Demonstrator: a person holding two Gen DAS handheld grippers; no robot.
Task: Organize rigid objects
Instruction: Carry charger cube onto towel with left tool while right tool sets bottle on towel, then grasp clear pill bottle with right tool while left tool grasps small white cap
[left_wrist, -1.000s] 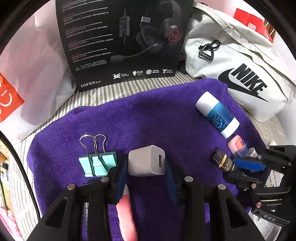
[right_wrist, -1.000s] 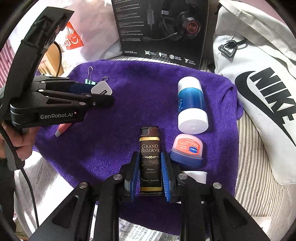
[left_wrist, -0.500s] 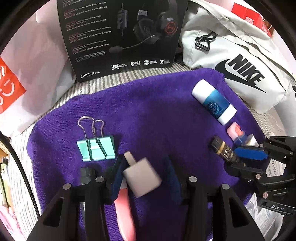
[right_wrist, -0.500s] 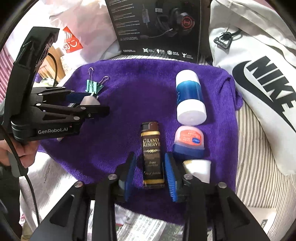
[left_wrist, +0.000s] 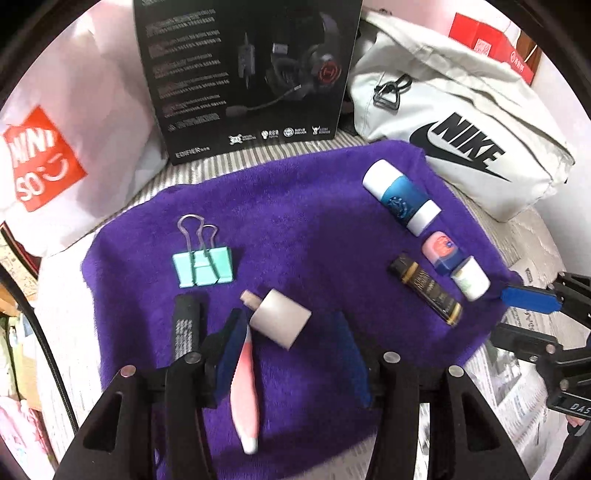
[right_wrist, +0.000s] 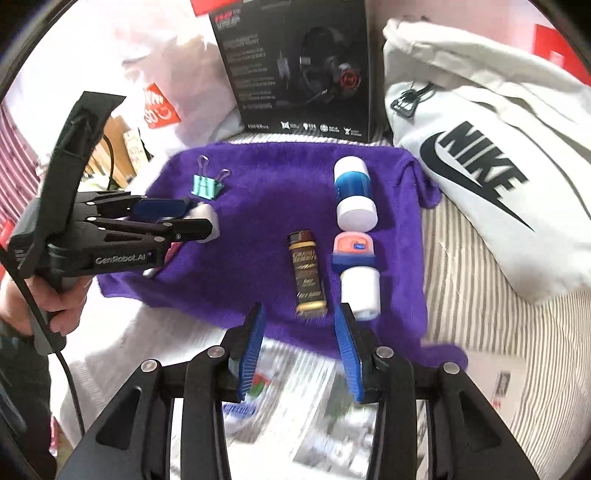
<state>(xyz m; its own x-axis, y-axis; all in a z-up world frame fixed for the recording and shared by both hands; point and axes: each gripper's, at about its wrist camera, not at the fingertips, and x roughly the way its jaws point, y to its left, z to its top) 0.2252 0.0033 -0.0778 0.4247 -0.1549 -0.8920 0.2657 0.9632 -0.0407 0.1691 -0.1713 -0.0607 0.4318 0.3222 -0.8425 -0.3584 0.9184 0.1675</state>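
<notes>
Things are laid out on the purple towel (left_wrist: 314, 229) so they are kept tidy. The charger (left_wrist: 280, 323) is lying loose by the wide-open left gripper (left_wrist: 291, 354). The lighter (right_wrist: 307, 275) is left free before the wide-open right gripper (right_wrist: 301, 347).

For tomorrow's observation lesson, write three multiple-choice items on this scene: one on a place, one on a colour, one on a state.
1. Where does the lighter lie?
A on the purple towel
B on the newspaper
C inside the Nike bag

2. What colour is the binder clip?
A red
B mint green
C black

3. How is the right hand-held gripper?
A shut on the lighter
B shut on the charger
C open, holding nothing

Answers: 1 A, towel shows all around it; 2 B, its body is mint; 3 C, both pads stand apart with nothing between them.
</notes>
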